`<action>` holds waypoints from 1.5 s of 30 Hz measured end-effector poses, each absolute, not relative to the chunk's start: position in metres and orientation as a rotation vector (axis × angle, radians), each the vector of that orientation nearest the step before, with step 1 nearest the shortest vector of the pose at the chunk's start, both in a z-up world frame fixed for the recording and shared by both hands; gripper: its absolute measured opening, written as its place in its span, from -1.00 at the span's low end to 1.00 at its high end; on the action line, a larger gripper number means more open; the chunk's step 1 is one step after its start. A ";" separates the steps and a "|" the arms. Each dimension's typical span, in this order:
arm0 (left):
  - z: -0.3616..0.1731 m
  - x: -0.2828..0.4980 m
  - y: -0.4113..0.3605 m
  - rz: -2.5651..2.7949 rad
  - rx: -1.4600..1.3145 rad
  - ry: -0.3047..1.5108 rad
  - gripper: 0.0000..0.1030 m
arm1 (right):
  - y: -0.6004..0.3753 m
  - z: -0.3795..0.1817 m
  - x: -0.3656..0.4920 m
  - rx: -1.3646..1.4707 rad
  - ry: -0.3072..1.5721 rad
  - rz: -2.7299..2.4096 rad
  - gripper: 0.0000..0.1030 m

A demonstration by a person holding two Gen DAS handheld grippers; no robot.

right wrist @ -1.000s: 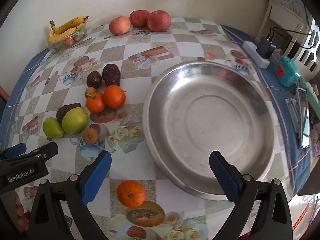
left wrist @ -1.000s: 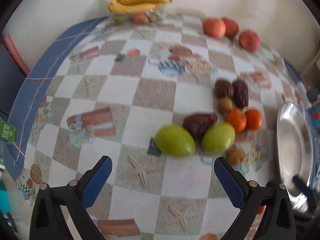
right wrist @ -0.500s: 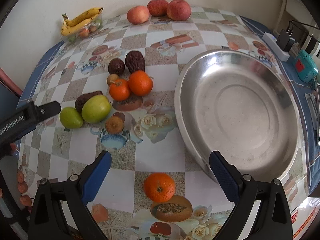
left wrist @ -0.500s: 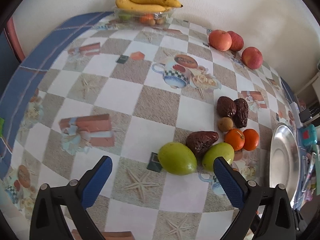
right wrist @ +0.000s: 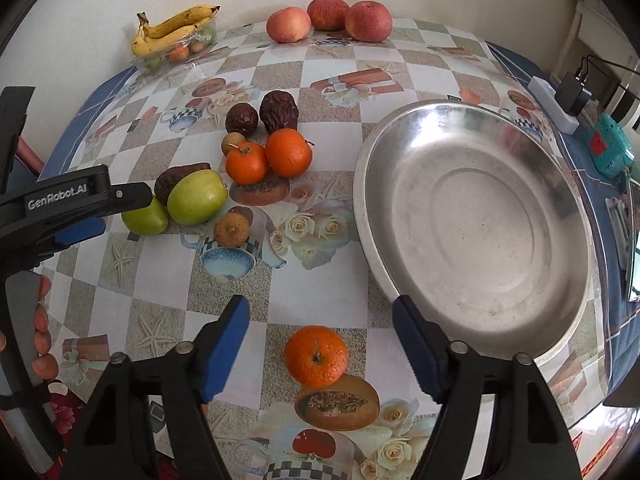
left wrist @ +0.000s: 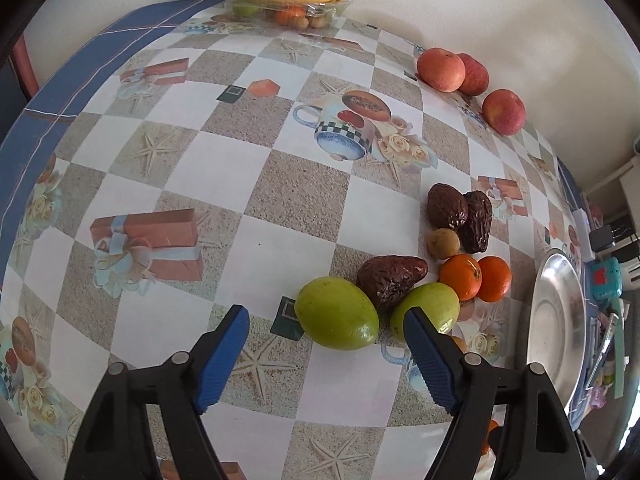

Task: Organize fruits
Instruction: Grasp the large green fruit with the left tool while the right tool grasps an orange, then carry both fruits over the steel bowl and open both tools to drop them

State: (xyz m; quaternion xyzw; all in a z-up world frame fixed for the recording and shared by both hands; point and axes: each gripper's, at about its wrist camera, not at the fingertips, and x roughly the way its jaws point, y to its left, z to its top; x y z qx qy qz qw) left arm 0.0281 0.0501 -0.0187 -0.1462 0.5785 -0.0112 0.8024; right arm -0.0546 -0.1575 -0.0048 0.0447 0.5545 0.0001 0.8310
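Note:
My left gripper is open, its jaws either side of the nearer green fruit, just short of it. A second green fruit, a brown wrinkled fruit and two oranges lie behind. My right gripper is open around a lone orange on the table. A large steel bowl lies empty to its right. The left gripper also shows in the right wrist view beside the green fruits.
Three apples and a tray with bananas stand at the back by the wall. Two dark wrinkled fruits and small brown fruits lie near the oranges. A power strip and a teal device lie at the right edge.
My left gripper has moved forward and right toward the green fruit. My right gripper has moved left and forward until the lone orange lies between its jaws.

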 end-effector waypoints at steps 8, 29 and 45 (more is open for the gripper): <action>-0.027 0.028 0.054 -0.005 -0.342 1.280 0.59 | -0.152 -0.002 -0.060 0.075 1.177 0.045 0.15; -0.028 0.032 0.058 -0.069 -0.454 1.271 -0.10 | -0.154 -0.016 -0.057 0.108 1.244 0.087 -0.30; 0.007 0.031 0.028 -0.156 -0.347 1.166 -0.09 | -0.177 0.057 -0.004 0.157 1.014 -0.006 -0.30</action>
